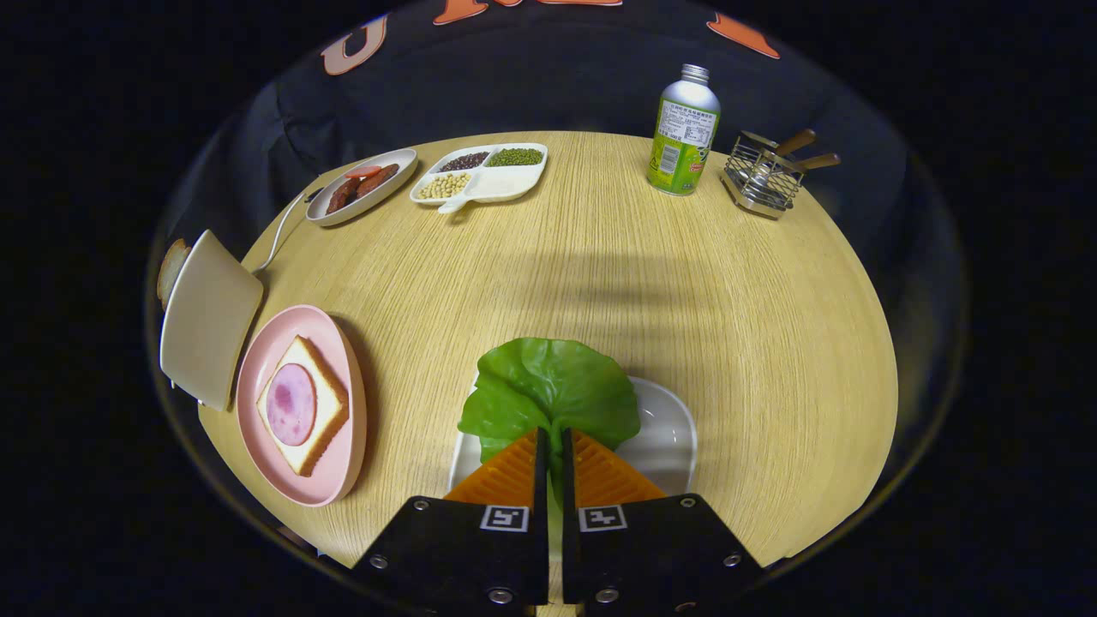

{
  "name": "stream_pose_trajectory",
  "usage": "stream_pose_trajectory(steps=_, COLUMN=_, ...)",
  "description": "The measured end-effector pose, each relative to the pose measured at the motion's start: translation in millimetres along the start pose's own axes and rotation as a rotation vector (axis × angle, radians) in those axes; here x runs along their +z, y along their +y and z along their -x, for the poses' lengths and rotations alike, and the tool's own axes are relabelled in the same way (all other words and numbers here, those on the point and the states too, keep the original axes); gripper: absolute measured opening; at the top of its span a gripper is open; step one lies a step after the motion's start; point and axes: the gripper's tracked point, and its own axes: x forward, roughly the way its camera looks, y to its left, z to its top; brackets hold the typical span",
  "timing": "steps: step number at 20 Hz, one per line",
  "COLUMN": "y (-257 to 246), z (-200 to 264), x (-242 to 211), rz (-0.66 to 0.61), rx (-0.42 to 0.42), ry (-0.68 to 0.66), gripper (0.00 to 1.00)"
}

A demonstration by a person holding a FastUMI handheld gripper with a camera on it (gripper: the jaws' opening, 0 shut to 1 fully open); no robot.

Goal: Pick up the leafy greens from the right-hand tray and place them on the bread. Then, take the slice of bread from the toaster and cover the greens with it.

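We see the gripper (553, 441) clenched on the stem of the lettuce leaf (548, 390), both fingers pressing it over the white tray (668, 437). To the left, the pink plate (330, 480) carries a bread slice (321, 381) topped with ham (291, 404). Beside that plate stands the toaster (210, 317), a second bread slice (171, 267) protruding from it.
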Motion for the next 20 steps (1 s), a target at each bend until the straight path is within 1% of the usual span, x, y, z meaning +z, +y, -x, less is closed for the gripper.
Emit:
stream_pose_trajectory(steps=4, y=6, z=13, x=9, rz=-0.030, rx=0.033, ry=-0.040, gripper=0.07)
stream_pose_trajectory(steps=9, y=19, z=35, x=27, rz=-0.024, rx=0.067, ry=-0.103, gripper=0.07)
stream_pose_trajectory(steps=14, y=47, z=59, x=42, rz=0.017, rx=0.114, ry=-0.160, gripper=0.07)
stream_pose_trajectory(steps=20, y=96, z=84, x=50, rz=0.076, rx=0.208, ry=-0.193, gripper=0.07)
